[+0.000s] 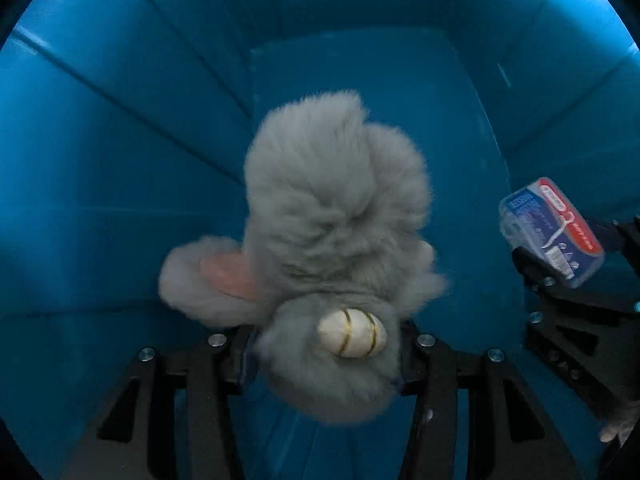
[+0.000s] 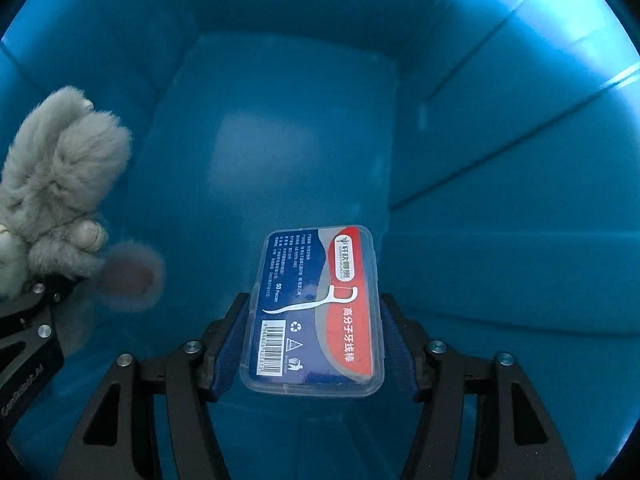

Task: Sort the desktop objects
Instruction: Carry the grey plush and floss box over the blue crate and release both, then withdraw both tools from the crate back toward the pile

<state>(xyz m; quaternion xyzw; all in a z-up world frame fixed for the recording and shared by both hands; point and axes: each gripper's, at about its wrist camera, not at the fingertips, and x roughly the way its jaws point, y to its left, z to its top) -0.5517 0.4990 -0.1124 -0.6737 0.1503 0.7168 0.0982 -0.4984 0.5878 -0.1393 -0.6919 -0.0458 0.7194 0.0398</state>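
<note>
A deep blue bin [image 1: 120, 160] fills both wrist views, its ribbed walls sloping down to a bare floor, and both tools point down into it. Largest of the cargo is the grey plush toy [image 1: 336, 220], fluffy, with a pink-lined ear and a cream horn banded in gold; it hangs head-first between the jaws of the left gripper [image 1: 324, 344], which are closed on its soft body near the horn. Smaller is the clear plastic floss-pick box [image 2: 316, 308], with its red and blue label facing the camera, clamped by its long edges in the right gripper [image 2: 316, 340], whose blue pads press on both sides. Both things are thus inside the bin's mouth but, as far as I can judge, off the floor; how far off cannot be told. The step in hand looks like the drop-off. To do it well, lower each tool until its load is close to the floor before easing the jaws apart, so the hard box does not clatter or bounce. Keep the two grippers apart, since they hang near each other, and let the toy go to the left of the box so its fur does not snag the pads.
</note>
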